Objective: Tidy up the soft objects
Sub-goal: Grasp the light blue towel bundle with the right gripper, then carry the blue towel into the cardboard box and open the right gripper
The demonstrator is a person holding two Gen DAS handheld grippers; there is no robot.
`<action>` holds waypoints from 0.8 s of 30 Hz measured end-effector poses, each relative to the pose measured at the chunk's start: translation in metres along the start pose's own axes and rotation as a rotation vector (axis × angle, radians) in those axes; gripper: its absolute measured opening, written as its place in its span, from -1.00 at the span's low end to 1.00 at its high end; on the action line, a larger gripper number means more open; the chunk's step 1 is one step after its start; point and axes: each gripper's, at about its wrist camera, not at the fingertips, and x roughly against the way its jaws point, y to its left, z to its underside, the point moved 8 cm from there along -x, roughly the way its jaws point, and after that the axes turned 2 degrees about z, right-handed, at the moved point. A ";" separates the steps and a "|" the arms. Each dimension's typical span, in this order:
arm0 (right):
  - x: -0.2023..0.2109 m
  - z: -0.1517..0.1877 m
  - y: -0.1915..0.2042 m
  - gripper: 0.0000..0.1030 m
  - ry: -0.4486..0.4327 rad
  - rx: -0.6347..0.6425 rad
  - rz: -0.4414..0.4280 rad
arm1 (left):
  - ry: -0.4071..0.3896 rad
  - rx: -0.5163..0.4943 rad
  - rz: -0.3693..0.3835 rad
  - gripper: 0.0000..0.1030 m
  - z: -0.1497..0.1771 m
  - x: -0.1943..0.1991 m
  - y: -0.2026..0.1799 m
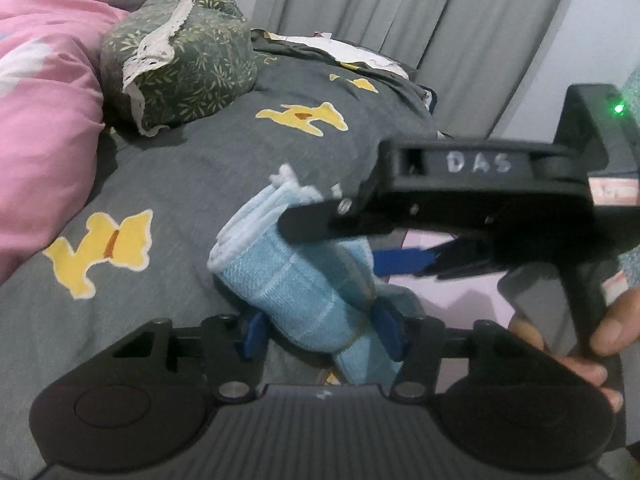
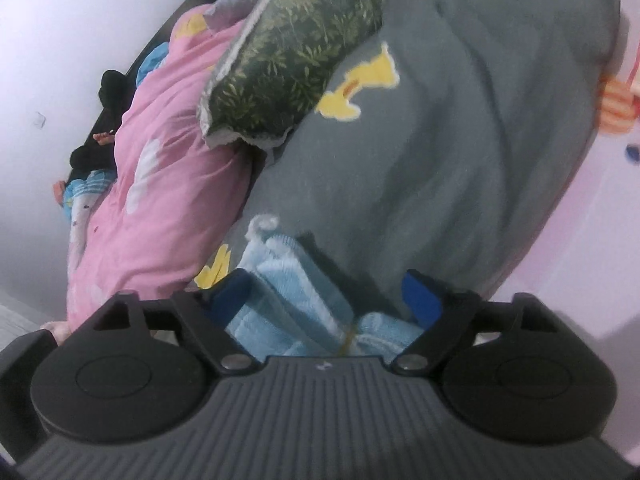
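**Two wrist cameras, one bed**

We look from just behind each gripper's fingers, angled down and close over the grey quilt. Our left view faces across the bed toward the curtains; our right view is rolled, facing the wall. Both share the folded blue towel, the green pillow and the pink blanket.

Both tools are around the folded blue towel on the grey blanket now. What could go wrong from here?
1. The folded blue towel looks loosely layered; the left tool may pinch only some layers, so it unfolds on lifting.
2. The right tool straddles the same towel with its pads seemingly apart from it; the tools sit close and could collide.
3. A finger could also snag the grey blanket underneath.
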 end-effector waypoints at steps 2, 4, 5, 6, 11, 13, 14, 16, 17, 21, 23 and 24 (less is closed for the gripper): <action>-0.001 0.003 -0.001 0.39 0.015 -0.026 -0.022 | -0.001 0.004 0.008 -0.03 -0.003 0.001 -0.002; 0.004 0.005 0.002 0.18 0.015 -0.026 -0.036 | -0.011 0.006 0.025 -0.07 -0.005 0.005 -0.004; 0.008 0.006 0.003 0.12 0.010 -0.026 -0.037 | -0.014 0.003 0.031 -0.09 -0.006 0.006 -0.006; 0.012 0.007 0.004 0.01 0.006 -0.029 -0.039 | -0.016 0.000 0.037 -0.09 -0.006 0.008 -0.008; 0.036 0.013 0.014 -0.28 -0.023 -0.028 -0.053 | -0.043 -0.031 0.071 -0.12 -0.007 0.028 -0.026; 0.049 0.017 0.019 -0.29 -0.042 -0.018 -0.047 | -0.058 -0.047 0.086 -0.12 -0.006 0.038 -0.034; 0.056 0.019 0.022 -0.31 -0.053 -0.008 -0.044 | -0.065 -0.056 0.092 -0.12 -0.006 0.043 -0.038; 0.072 0.024 0.027 -0.34 -0.078 0.000 -0.042 | -0.082 -0.076 0.105 -0.12 -0.006 0.055 -0.048; 0.081 0.027 0.030 -0.35 -0.093 0.002 -0.043 | -0.091 -0.085 0.114 -0.12 -0.006 0.061 -0.053; 0.118 0.037 0.039 -0.40 -0.149 0.007 -0.042 | -0.124 -0.129 0.156 -0.12 -0.005 0.088 -0.076; 0.138 0.045 0.043 -0.42 -0.179 0.006 -0.037 | -0.138 -0.158 0.180 -0.11 -0.002 0.101 -0.091; 0.150 0.049 0.045 -0.43 -0.197 0.005 -0.035 | -0.145 -0.173 0.192 -0.11 0.000 0.108 -0.099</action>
